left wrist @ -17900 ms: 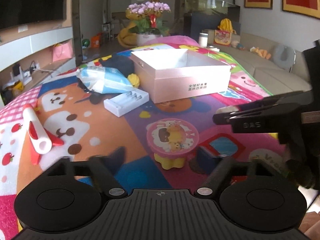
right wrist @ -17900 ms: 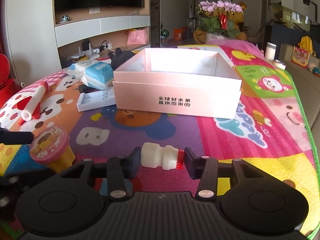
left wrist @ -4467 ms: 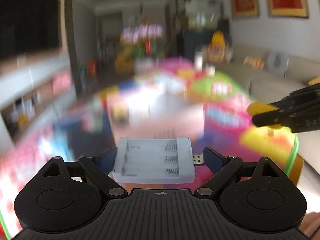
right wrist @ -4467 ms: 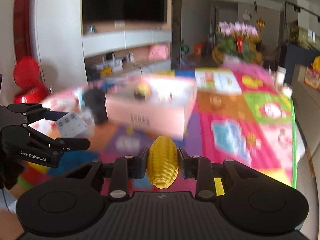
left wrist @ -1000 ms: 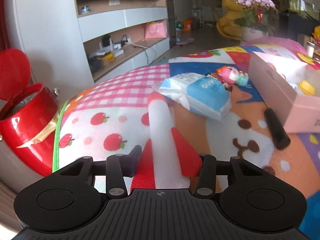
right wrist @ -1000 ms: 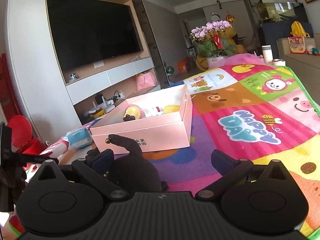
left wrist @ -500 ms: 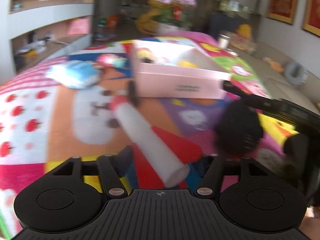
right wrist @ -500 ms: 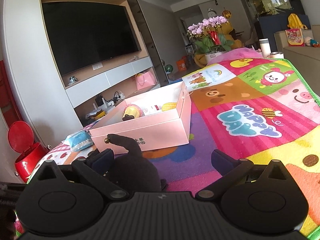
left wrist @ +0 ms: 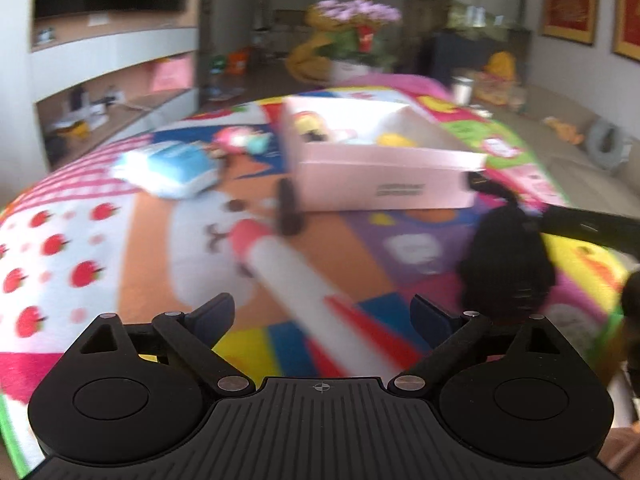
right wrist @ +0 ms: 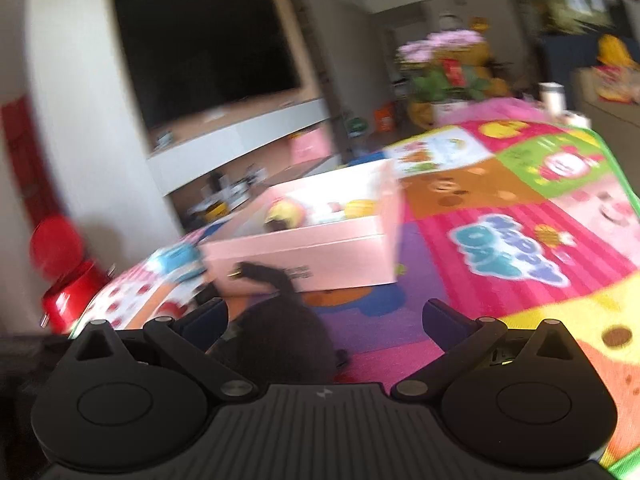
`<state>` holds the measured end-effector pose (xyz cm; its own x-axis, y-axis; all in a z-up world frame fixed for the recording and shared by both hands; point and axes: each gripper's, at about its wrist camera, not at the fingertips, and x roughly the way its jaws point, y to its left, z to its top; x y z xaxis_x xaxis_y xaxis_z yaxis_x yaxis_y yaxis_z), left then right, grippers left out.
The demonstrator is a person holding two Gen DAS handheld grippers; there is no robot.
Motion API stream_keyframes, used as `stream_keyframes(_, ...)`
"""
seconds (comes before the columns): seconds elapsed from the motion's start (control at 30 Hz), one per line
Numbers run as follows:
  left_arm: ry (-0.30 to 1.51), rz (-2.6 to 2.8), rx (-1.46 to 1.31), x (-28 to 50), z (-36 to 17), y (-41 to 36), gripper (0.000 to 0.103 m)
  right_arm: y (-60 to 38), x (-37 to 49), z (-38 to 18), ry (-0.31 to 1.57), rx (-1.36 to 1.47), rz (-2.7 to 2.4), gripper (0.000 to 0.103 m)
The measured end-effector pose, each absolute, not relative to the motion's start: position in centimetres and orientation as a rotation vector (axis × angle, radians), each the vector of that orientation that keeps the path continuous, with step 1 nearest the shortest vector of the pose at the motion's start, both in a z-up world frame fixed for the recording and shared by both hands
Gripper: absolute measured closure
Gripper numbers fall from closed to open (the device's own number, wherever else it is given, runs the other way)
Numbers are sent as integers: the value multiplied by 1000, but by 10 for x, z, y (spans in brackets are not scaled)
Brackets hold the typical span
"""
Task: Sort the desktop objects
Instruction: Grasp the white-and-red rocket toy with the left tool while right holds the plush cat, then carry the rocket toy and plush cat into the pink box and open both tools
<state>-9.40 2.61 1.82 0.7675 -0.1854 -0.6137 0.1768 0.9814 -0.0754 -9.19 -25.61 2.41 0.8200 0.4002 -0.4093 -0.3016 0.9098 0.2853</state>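
Note:
My left gripper (left wrist: 322,312) has its jaws opening wide. The red and white rocket toy (left wrist: 288,272) lies slanted on the play mat between them, and neither pad presses on it. Beyond it stands the pink box (left wrist: 384,184) with several toys inside. A black soft thing (left wrist: 504,256) sits on the mat at the right, under a finger of the other gripper (left wrist: 592,226). In the right wrist view that black thing (right wrist: 280,320) lies between the wide jaws of my right gripper (right wrist: 326,316), close to the left finger; the box (right wrist: 320,252) is behind it.
A blue wipes pack (left wrist: 176,168) and a pink toy (left wrist: 236,140) lie left of the box. A black stick-shaped thing (left wrist: 288,208) rests against the box's near corner. A red bin (right wrist: 68,280) stands beside the mat's left edge. Both views are blurred.
The left jaws have spread and let go of the rocket toy, which now lies on the mat. The left view swung from the mat's left edge toward the box. The right gripper barely moved.

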Motion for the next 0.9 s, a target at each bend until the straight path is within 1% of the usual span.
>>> stream_keyframes(0.13, 670, -140, -34, -90, 15, 42, 3, -226, -100, 32, 504, -4, 518, 0)
stream_keyframes(0.23, 670, -111, -38, -91, 16, 51, 3, -204, -97, 31, 516, -100, 516, 0)
stream_keyframes(0.33, 670, -92, -51, -92, 17, 60, 3, -194, -83, 25, 560, -97, 465, 0)
stream_keyframes(0.5, 701, -177, -197, -88, 23, 71, 3, -199, -68, 10, 642, -24, 418, 1)
stream_keyframes(0.53, 709, -201, -200, -86, 23, 66, 3, -201, -68, 8, 652, -17, 417, 12)
stream_keyframes(0.57, 715, -208, -191, -83, 22, 62, 3, -201, -68, 7, 665, -17, 425, 19)
stream_keyframes(0.6, 723, -206, -172, -79, 21, 57, 4, -202, -67, 7, 681, -15, 438, 25)
stream_keyframes(0.63, 731, -197, -142, -75, 19, 51, 7, -202, -69, 8, 678, -14, 435, 25)
stream_keyframes(0.67, 737, -191, -119, -72, 18, 47, 20, -202, -71, 9, 671, -21, 431, 25)
stream_keyframes(0.7, 752, -192, -101, -70, 17, 44, 36, -202, -74, 10, 665, -35, 429, 25)
stream_keyframes(0.73, 764, -197, -96, -68, 15, 42, 40, -203, -77, 11, 663, -42, 431, 25)
stream_keyframes(0.83, 766, -201, -54, -70, 14, 38, 41, -207, -83, 13, 668, -41, 444, 26)
stream_keyframes(0.87, 764, -200, -43, -72, 13, 38, 44, -209, -85, 14, 668, -41, 444, 26)
stream_keyframes(0.9, 761, -198, -34, -74, 13, 38, 51, -211, -87, 14, 668, -42, 443, 26)
